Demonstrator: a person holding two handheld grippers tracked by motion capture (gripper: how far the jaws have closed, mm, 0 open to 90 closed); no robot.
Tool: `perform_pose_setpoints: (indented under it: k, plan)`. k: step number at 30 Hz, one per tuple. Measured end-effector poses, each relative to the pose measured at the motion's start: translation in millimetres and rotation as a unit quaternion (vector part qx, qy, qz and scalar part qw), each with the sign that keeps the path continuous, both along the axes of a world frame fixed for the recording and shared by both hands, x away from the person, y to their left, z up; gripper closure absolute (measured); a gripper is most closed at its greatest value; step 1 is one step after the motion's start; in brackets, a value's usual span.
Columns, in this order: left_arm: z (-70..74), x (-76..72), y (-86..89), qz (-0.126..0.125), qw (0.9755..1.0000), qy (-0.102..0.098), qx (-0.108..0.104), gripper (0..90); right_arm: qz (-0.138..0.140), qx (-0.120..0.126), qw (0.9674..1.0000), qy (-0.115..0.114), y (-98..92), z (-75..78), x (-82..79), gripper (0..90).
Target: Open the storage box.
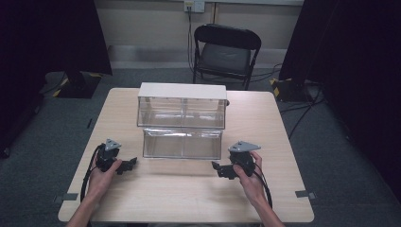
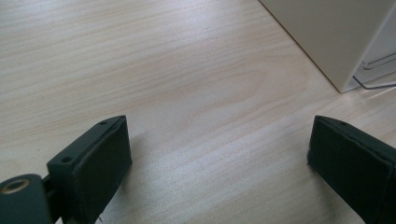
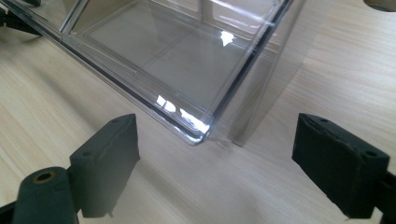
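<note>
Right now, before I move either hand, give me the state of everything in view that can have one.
Left gripper: open, empty, low over the table.
Right gripper: open, empty, jaws facing the drawer's near corner.
Clear drawer: pulled out in front of the cabinet, looks empty.
Drawer cabinet: upright, white top, clear front.
Folding chair: unfolded, unoccupied, beyond the table.

One table [image 1: 189, 189] carries two clear drawers [image 1: 182, 143] ahead of two grippers, left gripper [image 1: 126, 165] and right gripper [image 1: 221, 170]; one chair [image 1: 226, 49] stands beyond.
</note>
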State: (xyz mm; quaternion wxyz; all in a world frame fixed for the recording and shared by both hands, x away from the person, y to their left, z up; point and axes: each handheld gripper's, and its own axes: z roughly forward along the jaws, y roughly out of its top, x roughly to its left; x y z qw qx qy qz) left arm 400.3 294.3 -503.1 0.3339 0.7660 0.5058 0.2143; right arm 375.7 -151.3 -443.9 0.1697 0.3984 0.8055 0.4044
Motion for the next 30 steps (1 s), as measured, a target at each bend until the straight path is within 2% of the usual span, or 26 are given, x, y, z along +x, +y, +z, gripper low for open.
perform_pose_setpoints:
  k: [8,9,12,21,30]
  plan:
    - [0.0,0.0,0.0,0.0,1.0,0.0,0.0,5.6,0.001,0.002,1.0,0.009,8.6,-6.4,7.7,12.9]
    - [0.0,0.0,0.0,0.0,1.0,0.0,0.0,5.6,-0.002,0.0,1.0,0.009,10.4,-8.0,8.3,15.4]
    - [0.0,0.0,0.0,0.0,1.0,0.0,0.0,5.6,0.0,-0.007,0.9999,0.011,14.5,-11.1,8.2,14.4]
    - [0.0,0.0,0.0,0.0,1.0,0.0,0.0,5.6,-0.017,-0.002,0.9998,0.009,15.5,-18.3,12.0,14.4]
    - [0.0,0.0,0.0,0.0,1.0,0.0,0.0,5.6,-0.014,0.005,0.9998,0.014,18.2,-17.0,13.6,13.8]
